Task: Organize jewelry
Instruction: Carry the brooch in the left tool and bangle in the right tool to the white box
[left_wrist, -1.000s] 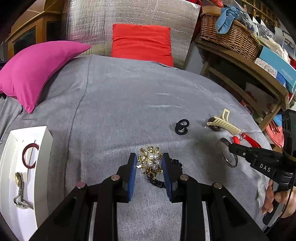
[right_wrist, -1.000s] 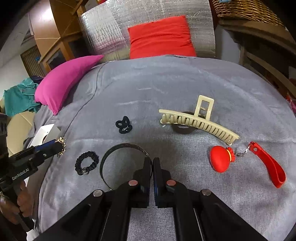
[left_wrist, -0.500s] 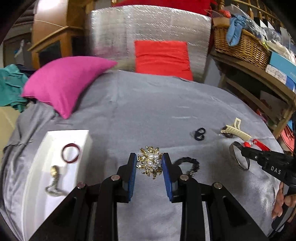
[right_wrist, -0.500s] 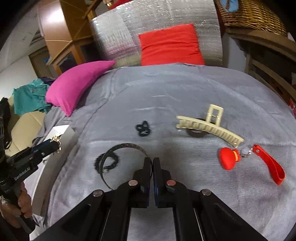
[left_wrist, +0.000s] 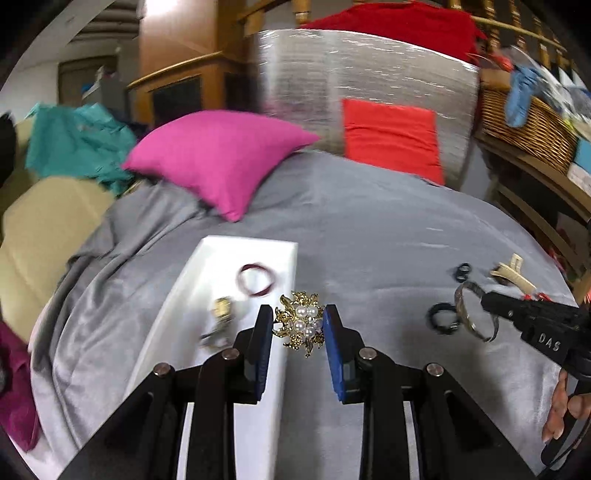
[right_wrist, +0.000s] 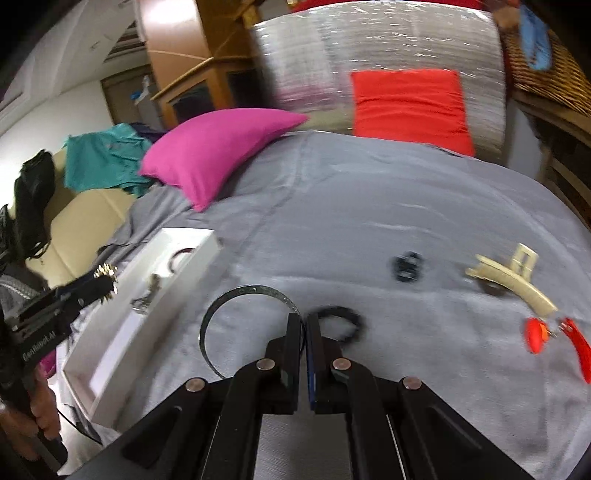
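Gold brooch (left_wrist: 301, 326) pinched in left gripper (left_wrist: 298, 325), white tray (left_wrist: 221, 254) just left below; right gripper (right_wrist: 304, 325), clamped on silver bangle (right_wrist: 221, 306), lies farther right.

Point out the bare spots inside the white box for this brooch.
The white box is bare at its far end beyond the red ring, and at its near end below the watch. The middle holds both. The brooch sits in the left gripper over the box's right wall.
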